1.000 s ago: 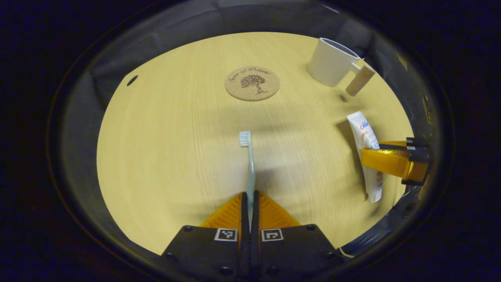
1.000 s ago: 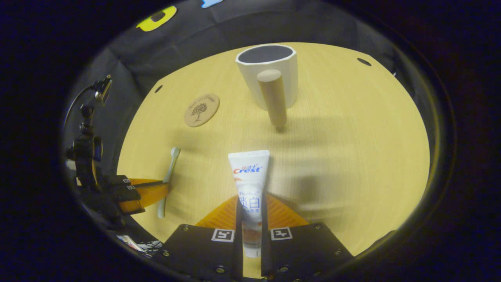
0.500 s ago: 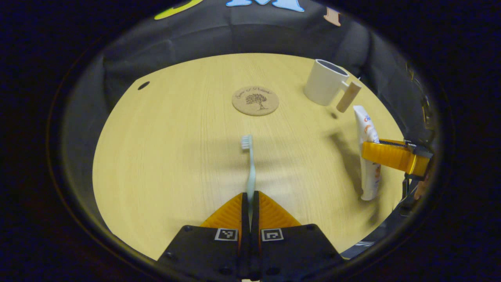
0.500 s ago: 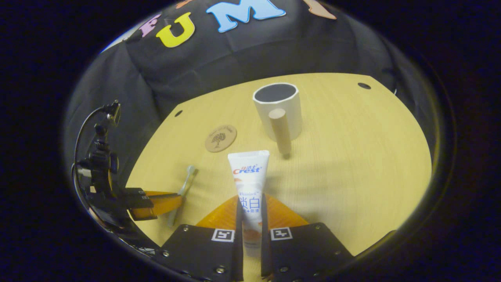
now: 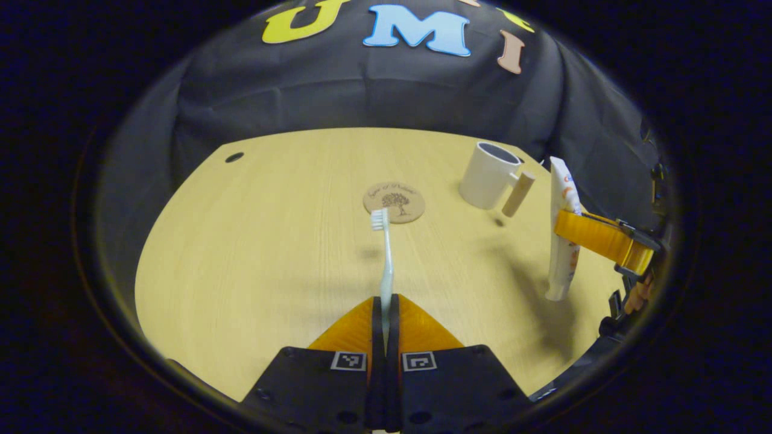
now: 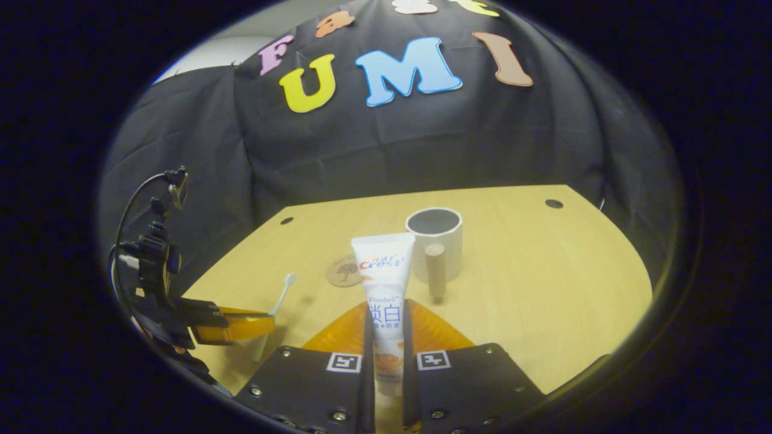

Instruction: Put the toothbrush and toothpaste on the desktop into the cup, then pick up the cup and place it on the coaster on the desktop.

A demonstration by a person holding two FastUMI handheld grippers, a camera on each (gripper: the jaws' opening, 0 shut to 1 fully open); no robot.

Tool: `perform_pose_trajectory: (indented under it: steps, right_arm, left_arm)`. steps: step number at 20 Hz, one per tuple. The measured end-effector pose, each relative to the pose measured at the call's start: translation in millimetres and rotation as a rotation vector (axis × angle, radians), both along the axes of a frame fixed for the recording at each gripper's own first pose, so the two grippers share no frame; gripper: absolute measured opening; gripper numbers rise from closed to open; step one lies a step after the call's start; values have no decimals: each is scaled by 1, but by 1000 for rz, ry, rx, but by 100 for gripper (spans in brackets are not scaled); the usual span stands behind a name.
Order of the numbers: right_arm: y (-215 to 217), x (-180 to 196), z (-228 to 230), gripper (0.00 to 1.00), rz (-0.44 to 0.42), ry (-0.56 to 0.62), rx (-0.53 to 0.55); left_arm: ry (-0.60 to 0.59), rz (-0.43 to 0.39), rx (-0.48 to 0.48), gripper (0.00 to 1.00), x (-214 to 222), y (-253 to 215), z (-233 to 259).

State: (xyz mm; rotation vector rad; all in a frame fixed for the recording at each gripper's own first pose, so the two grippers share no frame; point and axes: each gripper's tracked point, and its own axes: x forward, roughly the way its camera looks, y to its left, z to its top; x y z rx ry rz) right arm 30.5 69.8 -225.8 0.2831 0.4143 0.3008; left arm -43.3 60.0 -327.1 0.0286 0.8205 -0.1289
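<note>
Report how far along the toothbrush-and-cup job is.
Done: both items are picked up. In hand: the left gripper clamps the toothbrush, the right gripper clamps the toothpaste, both off the table. Left: drop both into the cup, which looks empty, then move it onto the coaster.

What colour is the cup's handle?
The handle is light tan, like bare wood, on a white cup. It shows best in the right gripper view.

We are seeing a pale blue toothbrush (image 5: 385, 259), a white toothpaste (image 6: 383, 283) with orange print, a white cup (image 5: 487, 175), a tree-printed cork coaster (image 5: 394, 202), a light wood-grain table (image 5: 253, 241)
</note>
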Motion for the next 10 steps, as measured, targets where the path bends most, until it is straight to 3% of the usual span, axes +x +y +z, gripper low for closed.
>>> perform_pose_trajectory:
  steps: [10]
  right_arm:
    - [-19,9,45,19,-53,-286,-15]
  left_arm:
    - [-298,-40,-79,9,41,-29,64]
